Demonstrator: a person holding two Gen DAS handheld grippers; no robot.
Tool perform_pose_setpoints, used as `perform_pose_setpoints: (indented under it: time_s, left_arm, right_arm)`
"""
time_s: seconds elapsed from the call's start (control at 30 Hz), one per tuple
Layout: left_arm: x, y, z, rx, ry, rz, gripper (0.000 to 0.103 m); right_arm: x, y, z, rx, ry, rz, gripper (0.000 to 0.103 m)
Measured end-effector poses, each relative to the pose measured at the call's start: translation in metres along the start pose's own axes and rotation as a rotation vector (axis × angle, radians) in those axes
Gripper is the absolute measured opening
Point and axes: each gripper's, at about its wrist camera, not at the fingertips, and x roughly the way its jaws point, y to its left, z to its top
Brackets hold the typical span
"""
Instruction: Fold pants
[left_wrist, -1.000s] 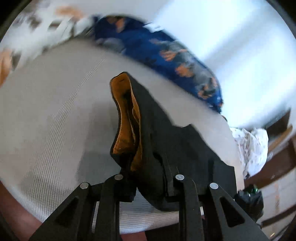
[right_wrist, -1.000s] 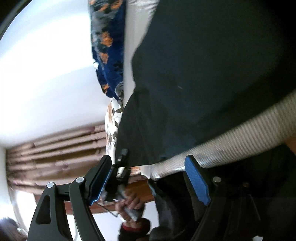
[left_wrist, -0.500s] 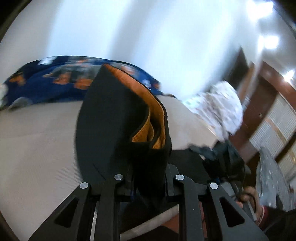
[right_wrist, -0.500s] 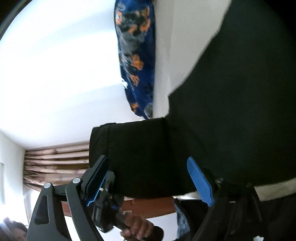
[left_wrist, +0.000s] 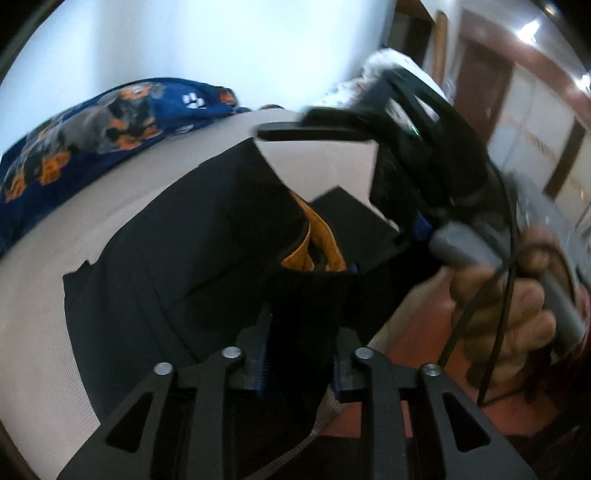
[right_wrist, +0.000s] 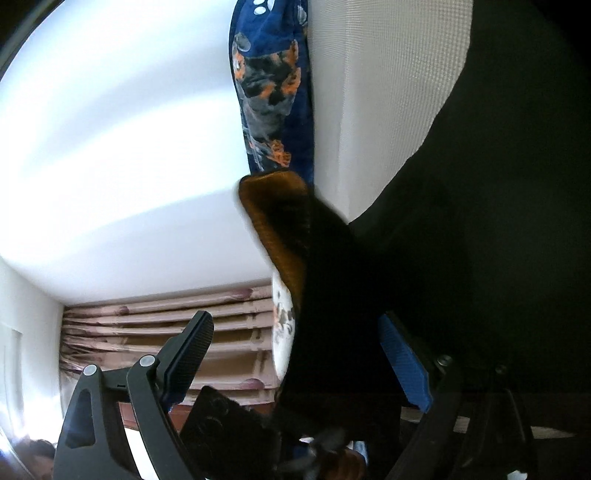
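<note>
a blue blanket (left_wrist: 92, 125) printed with orange and grey dogs lies bunched along the far left edge of a bed (left_wrist: 33, 288) covered in a pale ribbed sheet. black pants (left_wrist: 192, 236) are spread over the middle of the bed, reaching toward its near edge, with a fold of orange lining (left_wrist: 317, 243) showing where the cloth is lifted. the left tongs (left_wrist: 299, 354) sit at the near edge of the bed, their two fingers pressed together on a raised bunch of the black cloth just below the orange lining. to the right, the right tongs (left_wrist: 391, 155) appear blurred, held in a hand (left_wrist: 506, 306) wrapped around a grey handle, above the right part of the bed.

in the right wrist view, the same blanket (right_wrist: 273, 85) runs beside the pale sheet (right_wrist: 373, 103), and the pants (right_wrist: 498, 221) fill the right side. the right tongs (right_wrist: 295, 354) stand wide apart, with a dark fold of the pants and its orange lining (right_wrist: 273, 221) hanging in the gap between the fingers, unclamped. pink curtains (right_wrist: 155, 332) hang behind.
</note>
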Motion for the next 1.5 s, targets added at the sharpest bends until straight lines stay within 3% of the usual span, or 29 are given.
perform_pose_setpoints:
  time_s: [0.07, 0.13, 0.2, 0.23, 0.37, 0.53, 0.77, 0.93, 1.13, 1.43, 1.5]
  left_arm:
    - [-0.001, -0.006, -0.001, 0.025, 0.000, -0.020, 0.042]
    - [-0.007, -0.010, 0.000, 0.041, -0.021, -0.030, 0.044]
    - [-0.015, -0.010, 0.001, 0.047, -0.037, -0.026, 0.054]
    - [-0.022, -0.008, 0.001, 0.038, -0.058, -0.024, 0.055]
    - [-0.048, 0.018, 0.004, -0.048, -0.118, 0.012, 0.061]
    - [-0.072, 0.067, -0.007, -0.195, -0.149, 0.076, 0.063]
    - [-0.072, 0.099, -0.032, -0.297, -0.106, 0.118, 0.063]
    - [-0.051, 0.088, -0.039, -0.278, -0.021, 0.091, 0.063]
    - [-0.037, 0.068, -0.039, -0.204, 0.016, 0.080, 0.063]
    - [-0.024, 0.074, -0.037, -0.242, 0.059, 0.059, 0.067]
    - [-0.024, 0.076, -0.038, -0.255, 0.058, 0.050, 0.067]
  right_arm:
    - [-0.001, 0.000, 0.002, -0.020, 0.012, -0.036, 0.084]
    - [0.000, 0.000, 0.002, -0.049, 0.030, -0.107, 0.067]
    - [0.002, -0.001, 0.003, -0.068, 0.045, -0.144, 0.050]
    - [0.004, -0.002, 0.004, -0.074, 0.054, -0.164, 0.047]
    - [0.007, -0.001, 0.003, -0.148, 0.059, -0.299, 0.017]
    - [-0.004, 0.008, -0.001, -0.228, 0.030, -0.303, 0.015]
    - [-0.060, 0.003, 0.004, -0.191, -0.084, -0.269, 0.015]
    - [-0.097, -0.008, 0.013, -0.164, -0.160, -0.269, 0.015]
    - [-0.118, -0.017, 0.021, -0.149, -0.216, -0.276, 0.015]
    - [-0.137, -0.032, 0.023, -0.133, -0.245, -0.291, 0.015]
    - [-0.145, -0.037, 0.024, -0.115, -0.253, -0.281, 0.021]
